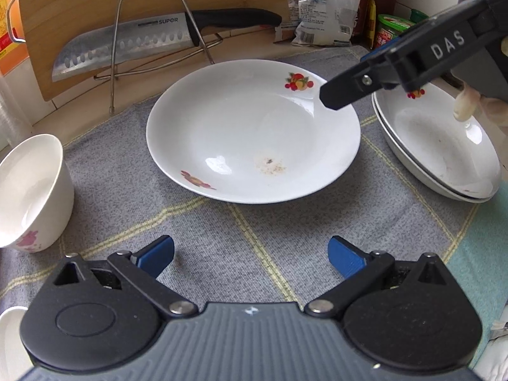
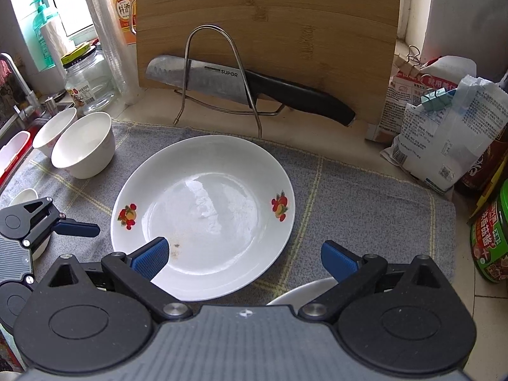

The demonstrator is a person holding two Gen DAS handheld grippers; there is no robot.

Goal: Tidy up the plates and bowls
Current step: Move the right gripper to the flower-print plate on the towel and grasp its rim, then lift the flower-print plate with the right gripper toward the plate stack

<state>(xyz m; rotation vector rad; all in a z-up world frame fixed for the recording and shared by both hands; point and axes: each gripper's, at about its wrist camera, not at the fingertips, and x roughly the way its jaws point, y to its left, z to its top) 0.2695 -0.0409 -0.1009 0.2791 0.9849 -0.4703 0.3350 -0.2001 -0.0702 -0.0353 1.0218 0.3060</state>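
A white plate (image 1: 250, 133) lies flat on the grey cloth (image 1: 222, 231), with stacked plates (image 1: 444, 155) just right of it and a bowl (image 1: 28, 190) left. Both the left gripper (image 1: 250, 257) and right gripper (image 2: 243, 258) are spread wide, empty; pinching the plate's near rim squarely should lift it cleanly onto the stack

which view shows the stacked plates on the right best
The left wrist view: the stacked plates sit at its right edge, two nested rims visible, partly hidden by the right gripper. The right wrist view shows only a rim sliver behind the gripper body.
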